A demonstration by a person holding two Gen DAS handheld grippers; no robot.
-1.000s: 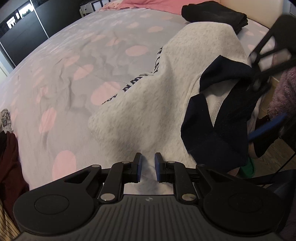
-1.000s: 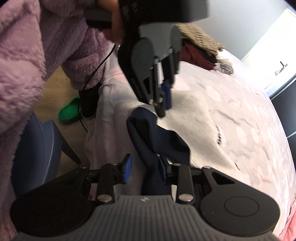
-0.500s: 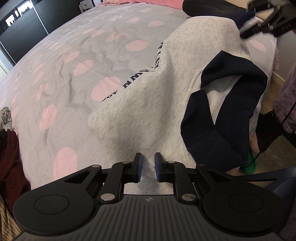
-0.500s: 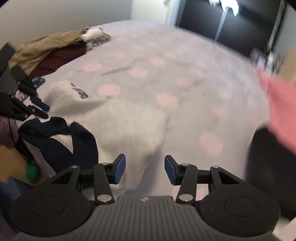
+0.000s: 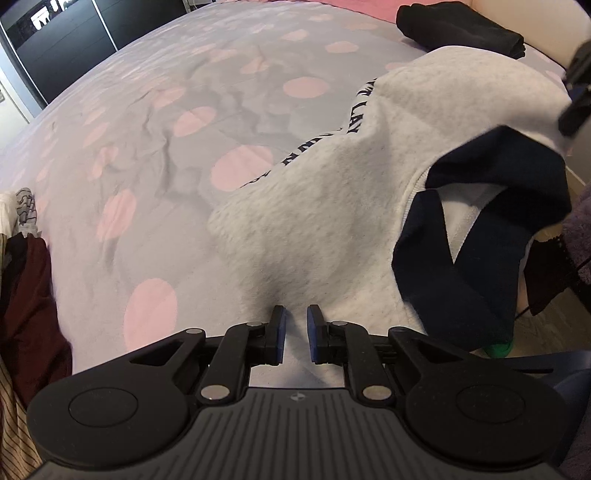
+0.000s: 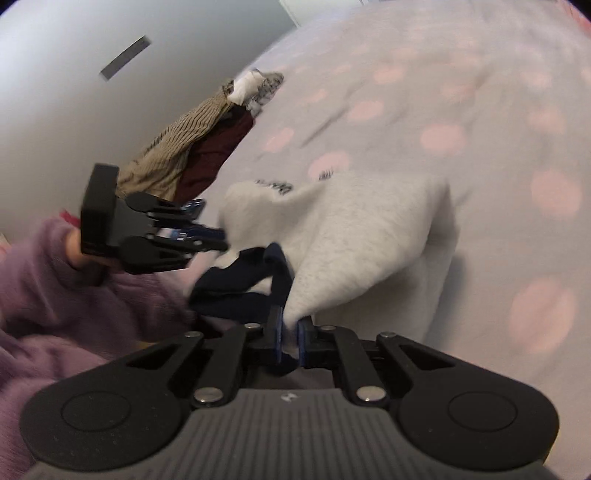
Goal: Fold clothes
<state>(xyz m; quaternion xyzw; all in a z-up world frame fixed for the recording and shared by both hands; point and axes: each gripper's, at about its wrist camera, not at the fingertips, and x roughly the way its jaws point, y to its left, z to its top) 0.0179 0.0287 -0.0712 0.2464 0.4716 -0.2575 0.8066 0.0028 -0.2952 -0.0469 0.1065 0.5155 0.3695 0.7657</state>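
A grey sweatshirt with dark lettering and a navy hood lining lies bunched on the spotted bed. My left gripper has a fold of the grey fabric pinched between its blue pads, and its jaws are closing a little tighter. In the right wrist view my right gripper is closing on the sweatshirt where grey cloth meets the navy lining, and its pads press on the cloth. The left gripper shows there holding the opposite edge. The right gripper is a dark blur at the frame edge.
The bed sheet is lilac with pink dots. A folded black garment lies at the far end. A pile of maroon and tan striped clothes sits at the bed's other end. A purple fleece sleeve is close by.
My right gripper has swung from beside the left gripper to the sweatshirt's other side, rolled over, opened wide and then closed on the cloth's edge. The left gripper has kept its place.
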